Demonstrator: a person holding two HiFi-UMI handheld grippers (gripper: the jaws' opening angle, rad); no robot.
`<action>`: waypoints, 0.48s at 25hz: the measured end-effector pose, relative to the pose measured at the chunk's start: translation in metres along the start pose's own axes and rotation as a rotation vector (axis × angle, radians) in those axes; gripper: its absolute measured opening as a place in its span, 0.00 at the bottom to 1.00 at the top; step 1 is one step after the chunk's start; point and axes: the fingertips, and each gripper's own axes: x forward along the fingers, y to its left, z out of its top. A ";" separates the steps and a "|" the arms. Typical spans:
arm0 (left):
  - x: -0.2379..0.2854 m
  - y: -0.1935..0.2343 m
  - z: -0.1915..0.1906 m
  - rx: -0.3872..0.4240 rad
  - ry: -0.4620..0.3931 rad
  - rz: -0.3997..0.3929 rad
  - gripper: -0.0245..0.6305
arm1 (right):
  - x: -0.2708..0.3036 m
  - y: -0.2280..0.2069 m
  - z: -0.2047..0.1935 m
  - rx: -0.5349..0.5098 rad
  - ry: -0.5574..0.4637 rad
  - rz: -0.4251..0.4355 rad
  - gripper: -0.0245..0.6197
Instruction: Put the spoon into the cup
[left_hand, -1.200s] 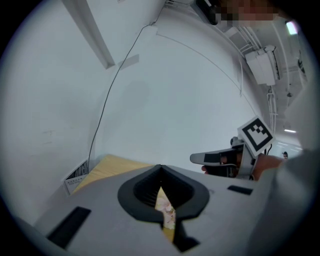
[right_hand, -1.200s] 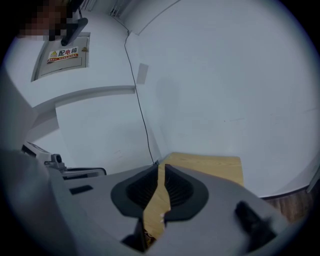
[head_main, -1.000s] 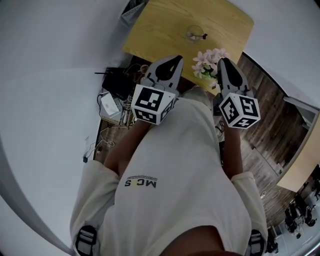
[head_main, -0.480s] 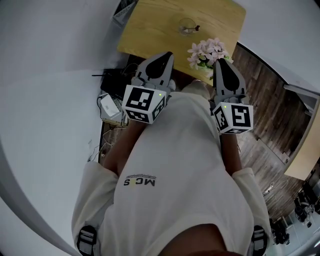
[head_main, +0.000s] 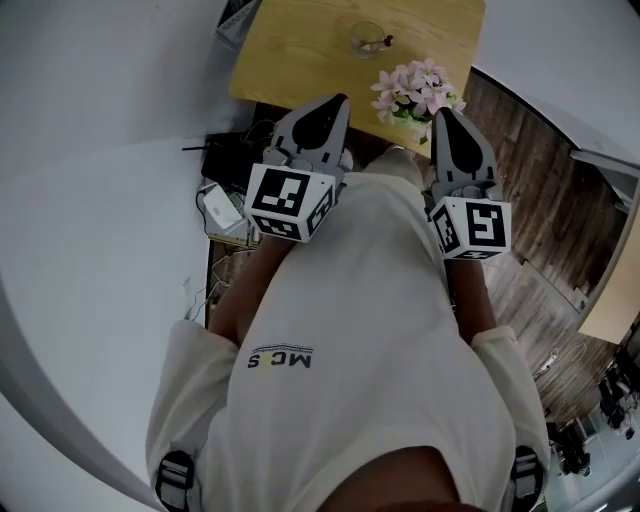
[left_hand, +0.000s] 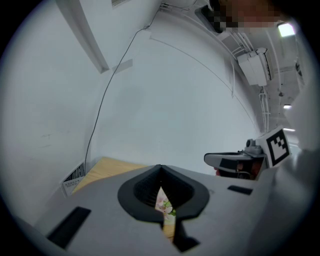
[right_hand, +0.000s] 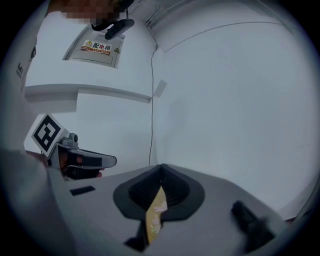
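A clear glass cup (head_main: 362, 38) stands on the wooden table (head_main: 290, 60) at the top of the head view, with a dark-handled spoon (head_main: 378, 43) lying at its right side. My left gripper (head_main: 330, 104) is held close to my chest, short of the table's near edge, jaws shut and empty. My right gripper (head_main: 444, 117) is held level with it, just below the pink flowers (head_main: 412, 88), also shut and empty. In the left gripper view (left_hand: 160, 172) and the right gripper view (right_hand: 161, 170) the jaws meet at the tip, with only a sliver of table showing through.
A bunch of pink flowers stands at the table's near right corner. Black boxes, a white adapter (head_main: 220, 210) and tangled cables lie on the floor left of the table. A white wall (head_main: 90, 120) runs along the left; wood flooring (head_main: 540, 230) lies to the right.
The table, cup and flowers have shifted up and left in the head view. Both grippers stay shut and side by side.
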 end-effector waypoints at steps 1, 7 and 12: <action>0.000 0.001 0.000 -0.001 0.001 0.001 0.05 | 0.000 0.000 0.001 -0.002 -0.001 0.001 0.09; 0.001 0.004 -0.002 -0.009 0.002 0.004 0.05 | 0.005 0.004 0.003 0.006 0.001 0.013 0.09; 0.004 0.006 -0.001 -0.013 0.003 0.004 0.05 | 0.010 0.007 0.004 0.013 0.003 0.022 0.09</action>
